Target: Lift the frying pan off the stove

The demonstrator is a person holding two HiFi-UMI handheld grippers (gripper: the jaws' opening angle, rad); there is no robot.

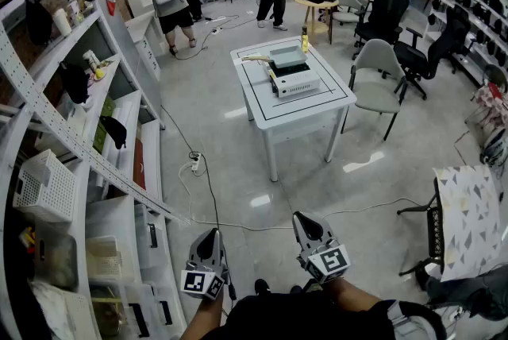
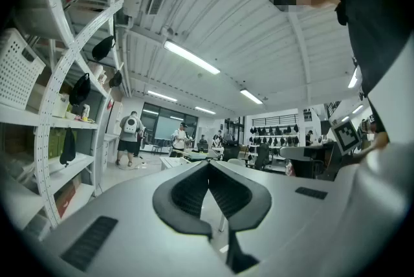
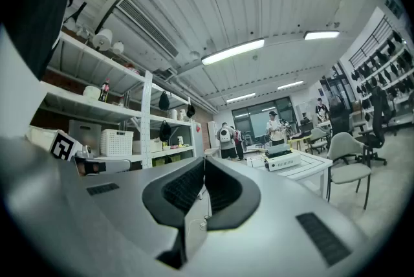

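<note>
Far ahead in the head view stands a white table (image 1: pixel 337 98) with a white stove (image 1: pixel 297 83) on it. On the stove rests a grey, squarish frying pan (image 1: pixel 287 57) with a pale handle (image 1: pixel 255 58) pointing left. My left gripper (image 1: pixel 211 235) and right gripper (image 1: pixel 302 218) hang low by my body, well short of the table, both shut and empty. The right gripper view shows shut jaws (image 3: pixel 204 160), with the stove (image 3: pixel 283 161) small in the distance. In the left gripper view the jaws (image 2: pixel 208 166) also meet, with nothing between them.
White shelving (image 1: pixel 75 148) with baskets and bags lines the left side. A cable and power strip (image 1: pixel 194 164) lie on the floor between me and the table. Chairs (image 1: pixel 379 72) stand to the table's right. Several people (image 1: pixel 171 1) stand at the back. A yellow bottle (image 1: pixel 304 39) is on the table.
</note>
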